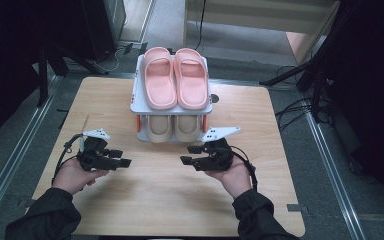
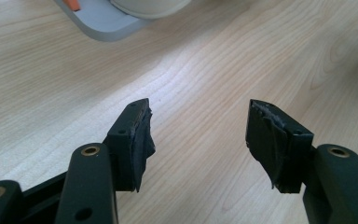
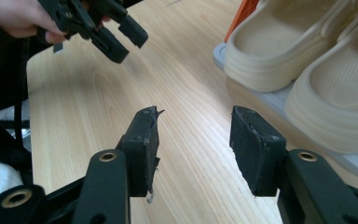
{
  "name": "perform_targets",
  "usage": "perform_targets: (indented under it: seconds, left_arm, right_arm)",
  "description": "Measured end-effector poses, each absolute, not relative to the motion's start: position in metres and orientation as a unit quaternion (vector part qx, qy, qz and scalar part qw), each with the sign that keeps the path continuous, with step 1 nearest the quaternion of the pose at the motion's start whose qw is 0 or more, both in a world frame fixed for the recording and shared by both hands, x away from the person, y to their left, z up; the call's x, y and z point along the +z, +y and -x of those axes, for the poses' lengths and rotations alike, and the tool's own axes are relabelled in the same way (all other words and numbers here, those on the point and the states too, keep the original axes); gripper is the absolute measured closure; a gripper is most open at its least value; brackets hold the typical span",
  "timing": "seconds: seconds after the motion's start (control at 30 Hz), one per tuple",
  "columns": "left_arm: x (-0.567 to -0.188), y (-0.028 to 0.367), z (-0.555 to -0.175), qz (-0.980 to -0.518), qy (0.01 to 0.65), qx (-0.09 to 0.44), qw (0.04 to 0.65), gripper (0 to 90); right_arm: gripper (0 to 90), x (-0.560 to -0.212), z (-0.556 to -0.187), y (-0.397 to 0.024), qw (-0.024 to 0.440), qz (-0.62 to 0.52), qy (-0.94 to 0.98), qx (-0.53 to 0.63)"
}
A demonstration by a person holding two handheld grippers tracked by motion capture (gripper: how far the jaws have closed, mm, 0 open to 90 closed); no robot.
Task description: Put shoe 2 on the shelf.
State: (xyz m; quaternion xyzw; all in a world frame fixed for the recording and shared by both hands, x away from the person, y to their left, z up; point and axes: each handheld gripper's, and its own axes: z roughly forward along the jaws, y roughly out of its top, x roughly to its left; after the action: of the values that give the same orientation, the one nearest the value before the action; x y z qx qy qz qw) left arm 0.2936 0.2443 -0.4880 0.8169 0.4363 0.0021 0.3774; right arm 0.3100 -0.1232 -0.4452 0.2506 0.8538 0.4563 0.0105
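A small two-tier grey rack (image 1: 172,111) stands at the middle back of the wooden table (image 1: 170,200). A pink pair of slippers (image 1: 176,79) lies on its top shelf, and a beige pair (image 1: 172,127) sits on the lower shelf, toes hidden under the top. My left gripper (image 1: 122,157) hovers left of the rack's front, open and empty, with its jaws pointing right. My right gripper (image 1: 190,154) is just right of the rack's front, open and empty, pointing left. In the right gripper view the beige slippers (image 3: 279,51) lie to the right of the open jaws (image 3: 196,126).
The left gripper view looks past the open jaws (image 2: 198,121) at bare wood and a corner of the rack's base (image 2: 100,21). In the right gripper view the left gripper (image 3: 116,32) hangs above the table. Dark stands and cables surround the table on the floor.
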Motion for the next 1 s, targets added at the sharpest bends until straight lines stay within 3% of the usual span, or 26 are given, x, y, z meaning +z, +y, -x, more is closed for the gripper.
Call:
perform_targets:
  seconds: [0.43,0.77,0.87,1.0]
  left_arm:
    - [-0.490,0.239,-0.289,-0.826,0.423,-0.002,0.372,39.2]
    - [-0.488,0.234,-0.288,-0.820,0.417,-0.012,0.393,33.1]
    - [-0.489,0.233,-0.288,-0.822,0.417,-0.012,0.389,32.1]
    - [-0.491,0.233,-0.287,-0.825,0.413,-0.010,0.386,31.6]
  right_arm:
    - [51.6,-0.475,-0.306,-0.137,0.008,-0.233,0.860,0.453]
    - [49.6,-0.489,-0.308,-0.143,0.004,-0.246,0.860,0.446]
    - [45.7,-0.492,-0.309,-0.145,0.003,-0.255,0.860,0.442]
    - [33.8,-0.496,-0.312,-0.146,-0.002,-0.271,0.857,0.437]
